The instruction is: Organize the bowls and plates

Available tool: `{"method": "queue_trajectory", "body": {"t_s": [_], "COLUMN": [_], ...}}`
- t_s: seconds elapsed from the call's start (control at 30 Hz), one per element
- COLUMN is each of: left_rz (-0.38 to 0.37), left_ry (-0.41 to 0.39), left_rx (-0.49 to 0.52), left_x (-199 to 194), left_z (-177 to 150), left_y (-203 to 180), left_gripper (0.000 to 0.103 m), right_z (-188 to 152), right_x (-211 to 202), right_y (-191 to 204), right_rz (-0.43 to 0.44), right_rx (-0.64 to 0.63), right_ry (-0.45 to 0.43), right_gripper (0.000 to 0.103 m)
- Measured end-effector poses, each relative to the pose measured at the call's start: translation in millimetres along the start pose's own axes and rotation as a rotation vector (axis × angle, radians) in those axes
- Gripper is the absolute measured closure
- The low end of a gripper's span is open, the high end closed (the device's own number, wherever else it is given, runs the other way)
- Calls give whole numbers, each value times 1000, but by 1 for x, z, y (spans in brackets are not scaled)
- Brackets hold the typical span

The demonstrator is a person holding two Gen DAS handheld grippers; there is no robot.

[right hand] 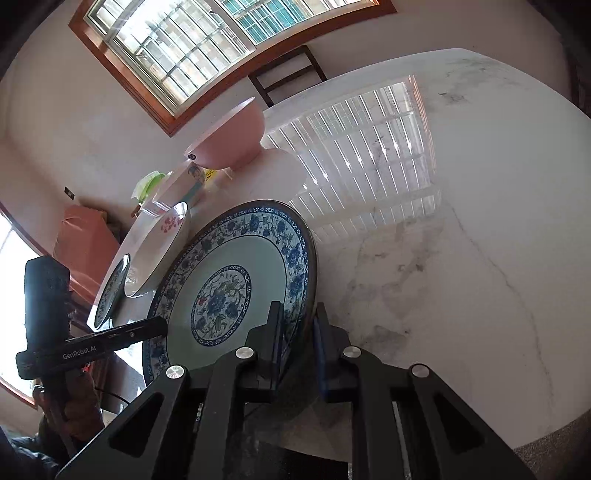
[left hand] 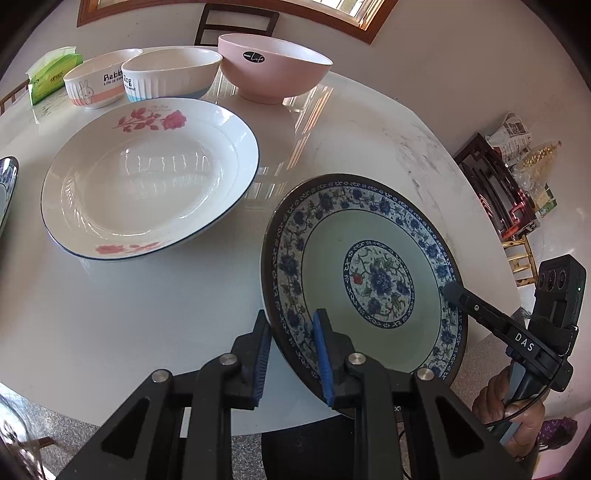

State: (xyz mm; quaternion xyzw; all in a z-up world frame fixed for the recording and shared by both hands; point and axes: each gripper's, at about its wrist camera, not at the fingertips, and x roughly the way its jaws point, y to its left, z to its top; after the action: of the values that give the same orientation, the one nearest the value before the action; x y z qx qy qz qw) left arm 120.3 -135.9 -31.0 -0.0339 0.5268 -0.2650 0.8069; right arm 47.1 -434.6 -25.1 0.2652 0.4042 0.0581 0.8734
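Note:
A blue floral plate [left hand: 332, 240] [right hand: 229, 251] sits tilted over the near edge of the white marble table [left hand: 147, 314]. My left gripper [left hand: 291, 354] is shut on the plate's near rim, one pad on each face. My right gripper [right hand: 297, 332] is shut on the opposite rim; in the left wrist view its finger [left hand: 458, 293] reaches the plate from the right. A white rose plate [left hand: 147, 177] [right hand: 162, 236] lies to the left. Behind it stand a Rabbit bowl [left hand: 96, 85], a Dog bowl [left hand: 170, 77] and a pink bowl [left hand: 273, 70] [right hand: 232, 136].
A second blue floral plate [left hand: 7, 184] [right hand: 110, 291] shows at the far left edge. A green tissue pack [left hand: 51, 74] lies behind the bowls. A dark chair [left hand: 236, 22] stands beyond the table. Dark wooden furniture [left hand: 495, 192] and bags sit off to the right.

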Motion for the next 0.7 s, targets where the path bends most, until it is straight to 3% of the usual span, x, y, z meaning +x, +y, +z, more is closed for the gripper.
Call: {"method": "queue_trajectory", "body": {"t_s": [0.7], "left_rz": [29], "left_ry": [-89], "left_rx": [17], "left_x": [-33], "left_z": [-26], "left_y": [33], "left_gripper": [80], "right_z": [-55], "right_x": [-13], "right_y": [55], "right_rz": [34], "right_rx": [-42], "right_ry": [-21], "right_gripper": [88]}}
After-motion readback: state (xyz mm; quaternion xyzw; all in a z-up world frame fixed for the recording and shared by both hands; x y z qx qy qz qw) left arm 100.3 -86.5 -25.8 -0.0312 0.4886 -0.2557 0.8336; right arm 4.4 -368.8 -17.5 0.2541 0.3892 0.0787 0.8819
